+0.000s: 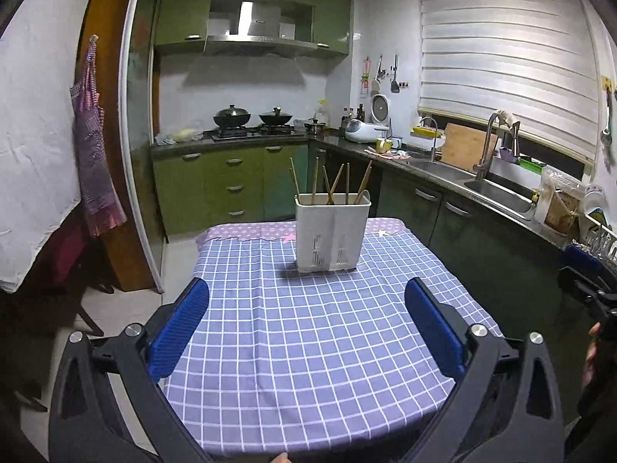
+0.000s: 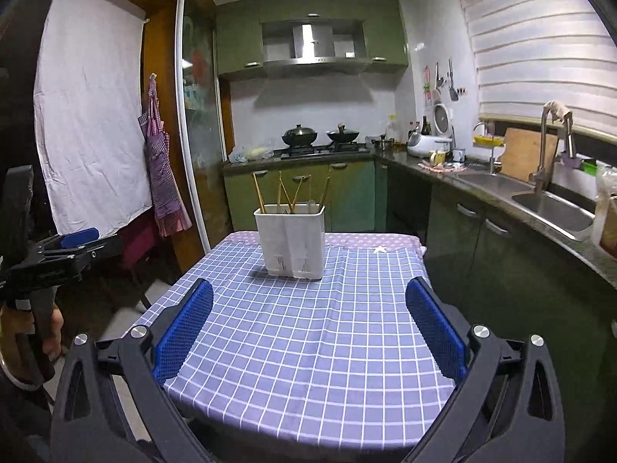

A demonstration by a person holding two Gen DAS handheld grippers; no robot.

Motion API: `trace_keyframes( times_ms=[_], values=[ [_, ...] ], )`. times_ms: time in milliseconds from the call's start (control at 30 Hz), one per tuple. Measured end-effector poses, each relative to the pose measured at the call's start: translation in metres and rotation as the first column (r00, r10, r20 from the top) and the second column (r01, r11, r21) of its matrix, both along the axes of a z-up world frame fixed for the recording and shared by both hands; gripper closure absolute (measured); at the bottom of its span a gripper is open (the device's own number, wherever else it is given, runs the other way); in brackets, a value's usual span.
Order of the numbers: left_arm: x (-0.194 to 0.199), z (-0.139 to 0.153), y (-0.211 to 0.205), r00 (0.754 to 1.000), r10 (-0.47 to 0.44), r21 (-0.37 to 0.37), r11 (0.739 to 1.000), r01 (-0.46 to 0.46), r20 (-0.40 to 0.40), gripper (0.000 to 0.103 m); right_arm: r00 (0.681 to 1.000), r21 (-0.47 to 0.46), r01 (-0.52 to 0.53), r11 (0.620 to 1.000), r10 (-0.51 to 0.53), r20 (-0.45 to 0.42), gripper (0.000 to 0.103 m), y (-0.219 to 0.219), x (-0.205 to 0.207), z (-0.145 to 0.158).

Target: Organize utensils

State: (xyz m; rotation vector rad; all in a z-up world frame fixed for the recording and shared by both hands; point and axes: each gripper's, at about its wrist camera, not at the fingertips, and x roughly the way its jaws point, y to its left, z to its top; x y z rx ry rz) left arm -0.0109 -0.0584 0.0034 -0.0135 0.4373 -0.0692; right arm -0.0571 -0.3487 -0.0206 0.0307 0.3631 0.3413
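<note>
**Two grippers standing wide, holder waiting at the far end**

Both of our grippers are hovering over the near edge of the table with nothing between their blue pads. Our left gripper [image 1: 306,289] is standing with its jaws spread wide, and our right gripper [image 2: 308,293] is doing the same, each looking along the checked tablecloth [image 1: 308,347]. In the left wrist view we are seeing part of the right gripper at the far right edge, with a hand [image 1: 592,359] just below it; in the right wrist view the left gripper is showing at the left edge, well apart from the table.

Farther out, the white utensil holder [image 1: 331,231] is standing upright on the cloth toward the table's far end, roughly on the centre line. Wooden chopsticks [image 1: 339,183] are leaning in it at different angles, and a pale spoon [image 1: 364,195] is resting against its right side.

Beyond the table we are facing green cabinets [image 1: 235,189], a stove with two lidded woks [image 1: 232,115], and a steel sink [image 1: 497,191] along the right counter. A checked apron [image 1: 92,146] is hanging on the left.
</note>
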Motion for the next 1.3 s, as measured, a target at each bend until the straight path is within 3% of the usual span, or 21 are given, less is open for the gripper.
trace_keyframes(
  times_ms=[300,600,1300],
  values=[
    [-0.023,0.001,0.018,0.999,0.037,-0.012,0.999,-0.037,0.005,0.006,0.998,0.043,0.025,0.999,-0.027,0.064,0.005,-0.003,-0.029,0.009],
    [-0.012,-0.01,0.012,0.999,0.031,0.017,0.999,-0.031,-0.012,0.006,0.995,-0.01,0.072,0.997,-0.071,0.072,0.005,0.015,-0.012,0.007],
    [-0.015,-0.014,0.01,0.997,0.074,0.042,0.996,-0.073,-0.024,0.006,0.999,-0.03,0.02,0.999,-0.019,0.051,0.005,0.039,0.001,0.0]
  ],
)
